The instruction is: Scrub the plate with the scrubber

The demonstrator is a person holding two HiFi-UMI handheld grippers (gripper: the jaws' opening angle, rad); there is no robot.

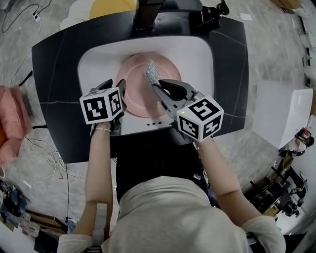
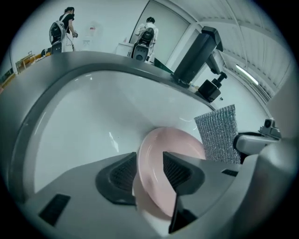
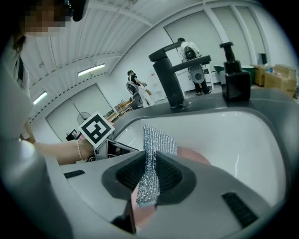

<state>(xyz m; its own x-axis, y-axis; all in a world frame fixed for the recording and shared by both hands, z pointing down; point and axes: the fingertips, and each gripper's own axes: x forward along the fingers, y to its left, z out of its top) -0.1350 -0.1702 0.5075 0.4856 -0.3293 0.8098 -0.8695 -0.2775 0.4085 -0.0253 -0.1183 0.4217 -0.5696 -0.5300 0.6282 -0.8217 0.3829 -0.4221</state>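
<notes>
Scrubber (image 3: 159, 140) clamped in right gripper (image 3: 149, 163), over plate (image 1: 134, 86).

- Head view: near rim of round pink plate (image 1: 138, 74) hidden behind left gripper (image 1: 113, 85) and right gripper (image 1: 158, 85).
- Right gripper view: plate mostly behind grey gripper body and silver mesh scrubber (image 3: 150, 168); only a pink sliver shows.
- Left gripper view: plate's lower rim runs behind the jaws; pad contact unclear.
- Head view: black faucet (image 1: 148, 12) cut off by upper edge.
- Left gripper view: background people (image 2: 63, 30) too small to detail.
</notes>
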